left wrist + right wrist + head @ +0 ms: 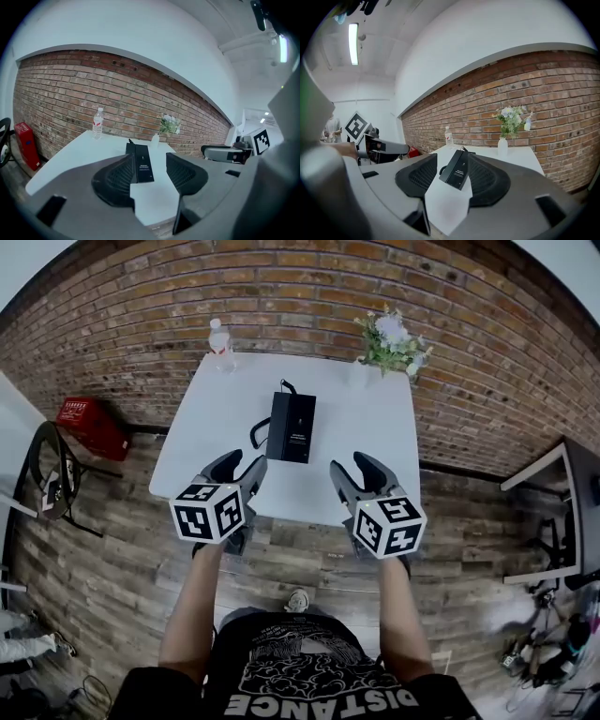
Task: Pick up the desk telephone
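Observation:
The black desk telephone (292,427) lies flat in the middle of the white table (370,474), its coiled cord trailing off its left side. My left gripper (244,465) hovers over the table's near edge, just left of the phone and short of it, jaws open and empty. My right gripper (352,467) mirrors it on the right, also open and empty. In the left gripper view the telephone (142,164) shows beyond the spread jaws of the left gripper (151,161). The right gripper view frames the telephone (459,171) the same way past the right gripper (453,160).
A water bottle (219,345) stands at the table's far left corner and a vase of flowers (392,341) at the far right, against a brick wall. A red crate (92,426) and a black chair (47,470) sit on the floor to the left. Another desk (562,474) is at right.

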`<state>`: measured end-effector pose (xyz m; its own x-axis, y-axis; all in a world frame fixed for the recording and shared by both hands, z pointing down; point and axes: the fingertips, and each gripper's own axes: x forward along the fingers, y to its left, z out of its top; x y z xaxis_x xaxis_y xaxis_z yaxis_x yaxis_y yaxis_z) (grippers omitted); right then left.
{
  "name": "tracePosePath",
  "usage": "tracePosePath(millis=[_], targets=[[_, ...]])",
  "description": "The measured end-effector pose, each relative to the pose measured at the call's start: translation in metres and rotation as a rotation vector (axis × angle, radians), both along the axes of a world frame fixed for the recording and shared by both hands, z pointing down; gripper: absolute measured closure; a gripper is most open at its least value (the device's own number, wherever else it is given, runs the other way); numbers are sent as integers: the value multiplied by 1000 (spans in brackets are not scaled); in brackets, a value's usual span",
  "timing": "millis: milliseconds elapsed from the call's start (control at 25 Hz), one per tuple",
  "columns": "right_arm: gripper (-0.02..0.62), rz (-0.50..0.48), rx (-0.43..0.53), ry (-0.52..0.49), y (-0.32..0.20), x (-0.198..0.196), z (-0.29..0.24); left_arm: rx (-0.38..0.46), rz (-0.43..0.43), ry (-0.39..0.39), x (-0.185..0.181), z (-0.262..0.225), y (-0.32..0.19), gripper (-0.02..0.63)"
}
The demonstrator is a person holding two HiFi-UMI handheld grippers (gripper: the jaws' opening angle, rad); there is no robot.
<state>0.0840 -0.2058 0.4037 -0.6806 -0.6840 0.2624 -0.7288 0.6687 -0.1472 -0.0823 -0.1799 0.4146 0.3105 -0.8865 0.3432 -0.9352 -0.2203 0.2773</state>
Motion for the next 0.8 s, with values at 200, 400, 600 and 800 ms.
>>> tracePosePath(millis=[200, 400, 600, 800], targets=[[399, -26, -23, 1, -20, -6, 7, -24, -2, 10, -2, 8, -18, 408], [391, -52, -55, 0, -37, -17, 19, -50, 17, 37, -5, 20, -39, 408], [386, -75, -102, -5, -56, -34, 37, -102, 62, 83, -10, 44, -65, 397], [382, -80, -165, 15, -82, -50, 63, -161, 126, 142, -15, 71, -98, 393]])
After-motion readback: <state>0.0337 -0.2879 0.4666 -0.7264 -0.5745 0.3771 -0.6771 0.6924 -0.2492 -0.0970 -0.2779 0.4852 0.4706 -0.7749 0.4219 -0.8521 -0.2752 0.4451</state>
